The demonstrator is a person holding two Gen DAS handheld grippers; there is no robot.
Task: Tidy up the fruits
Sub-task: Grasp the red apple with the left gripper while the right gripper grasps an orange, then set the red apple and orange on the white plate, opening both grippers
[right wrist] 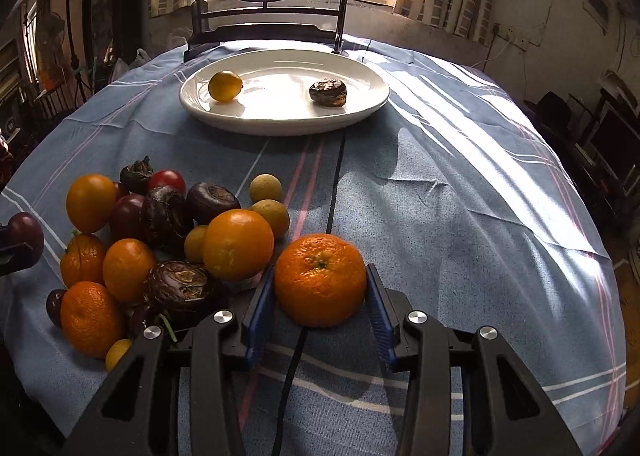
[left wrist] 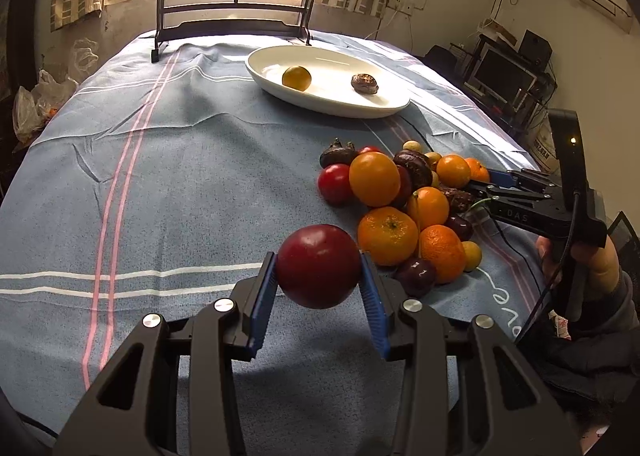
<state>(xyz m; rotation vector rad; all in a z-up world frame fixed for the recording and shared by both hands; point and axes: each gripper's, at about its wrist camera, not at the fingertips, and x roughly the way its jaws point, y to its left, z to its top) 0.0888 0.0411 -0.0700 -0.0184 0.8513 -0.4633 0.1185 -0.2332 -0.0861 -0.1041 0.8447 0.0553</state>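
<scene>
Readable: "DAS" in pale letters on the black body of the right gripper (left wrist: 482,185), far right. Cursive white lettering on the blue tablecloth (left wrist: 160,175) near the fruit, only partly legible.

Black hand-held gripper (left wrist: 319,276), blue ribbed pads (left wrist: 262,300), silver screws

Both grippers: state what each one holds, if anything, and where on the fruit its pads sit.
Left gripper clamps a red tomato by its two sides. Right gripper clamps a mandarin by its sides.
</scene>
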